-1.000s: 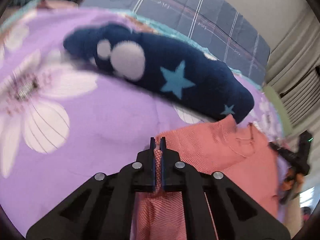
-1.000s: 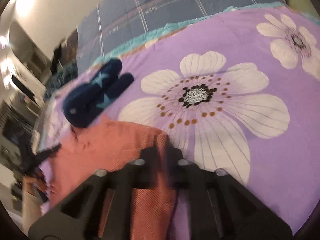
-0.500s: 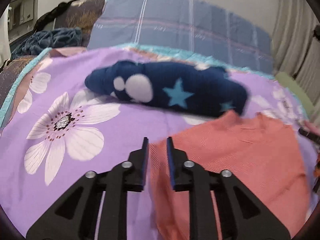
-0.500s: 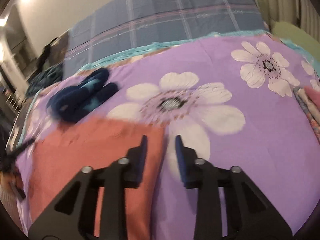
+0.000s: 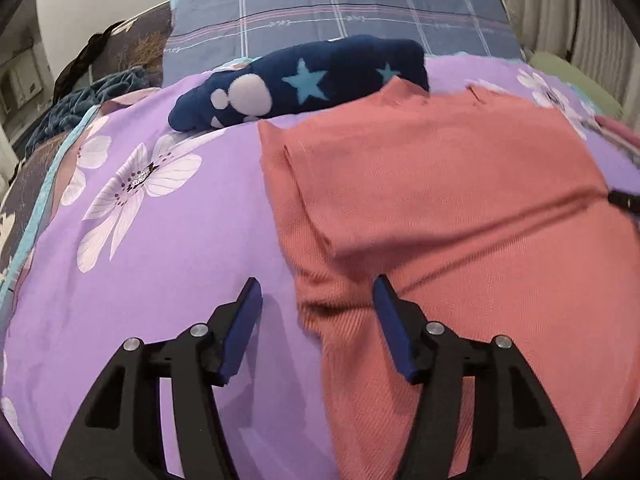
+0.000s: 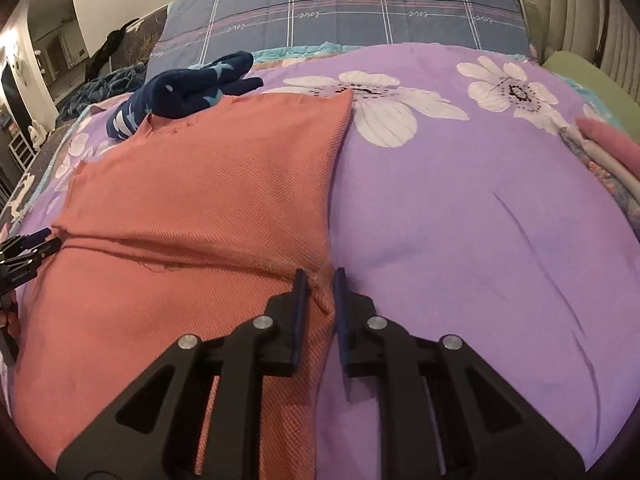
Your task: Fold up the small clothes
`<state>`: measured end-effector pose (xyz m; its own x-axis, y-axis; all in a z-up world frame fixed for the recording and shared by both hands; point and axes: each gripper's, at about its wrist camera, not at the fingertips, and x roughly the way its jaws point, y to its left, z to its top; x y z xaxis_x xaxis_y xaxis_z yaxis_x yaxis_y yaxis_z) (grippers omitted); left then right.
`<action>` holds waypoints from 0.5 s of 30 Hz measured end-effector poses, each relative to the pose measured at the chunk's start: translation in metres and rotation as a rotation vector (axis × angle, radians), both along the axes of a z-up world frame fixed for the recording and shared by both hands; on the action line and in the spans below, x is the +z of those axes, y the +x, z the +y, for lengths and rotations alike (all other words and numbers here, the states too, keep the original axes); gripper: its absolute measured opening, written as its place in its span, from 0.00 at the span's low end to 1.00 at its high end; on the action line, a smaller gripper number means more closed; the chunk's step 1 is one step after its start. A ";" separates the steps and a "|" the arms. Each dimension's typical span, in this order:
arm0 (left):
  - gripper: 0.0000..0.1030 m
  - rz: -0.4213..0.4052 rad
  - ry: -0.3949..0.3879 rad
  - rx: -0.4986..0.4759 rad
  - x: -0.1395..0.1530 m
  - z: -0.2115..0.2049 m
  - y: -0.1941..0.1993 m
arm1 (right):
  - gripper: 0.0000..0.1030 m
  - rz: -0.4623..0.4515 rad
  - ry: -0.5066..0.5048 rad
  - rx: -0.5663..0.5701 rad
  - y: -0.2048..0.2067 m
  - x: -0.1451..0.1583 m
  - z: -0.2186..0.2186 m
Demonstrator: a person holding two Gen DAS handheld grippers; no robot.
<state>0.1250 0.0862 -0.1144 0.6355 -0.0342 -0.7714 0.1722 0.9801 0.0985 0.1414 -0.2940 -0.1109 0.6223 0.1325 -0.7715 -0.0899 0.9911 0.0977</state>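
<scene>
A salmon-red garment (image 5: 460, 208) lies spread flat on the purple flowered bedspread (image 5: 160, 240), with a fold line across its middle. My left gripper (image 5: 316, 300) is open and wide, straddling the garment's left edge near the fold. My right gripper (image 6: 320, 280) is narrowly parted with the garment's right edge (image 6: 224, 200) bunched between its fingertips; whether it pinches the cloth is unclear. The left gripper's tips show at the left edge of the right wrist view (image 6: 28, 248).
A dark blue star-patterned fleece garment (image 5: 304, 80) lies just beyond the red one, also in the right wrist view (image 6: 188, 88). A blue plaid pillow (image 6: 340, 8) sits at the bed's head. Folded pink and patterned clothes (image 6: 604, 148) lie at the right.
Both grippers laid the garment's held edge down flat and opened, the left one widely. Both cameras pulled back and tilted up over the bed.
</scene>
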 end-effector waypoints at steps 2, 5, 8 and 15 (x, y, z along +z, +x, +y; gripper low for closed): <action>0.59 0.009 -0.020 0.023 0.001 0.009 -0.009 | 0.12 0.009 0.033 -0.014 -0.006 -0.001 -0.008; 0.58 0.033 -0.176 0.051 0.004 0.027 -0.032 | 0.16 0.018 0.112 -0.036 -0.029 0.007 -0.022; 0.59 0.051 -0.334 -0.057 0.003 0.029 -0.074 | 0.26 0.025 0.160 0.039 -0.061 0.009 -0.026; 0.59 0.110 -0.437 -0.133 -0.003 0.028 -0.137 | 0.29 0.086 0.307 0.108 -0.131 0.000 -0.039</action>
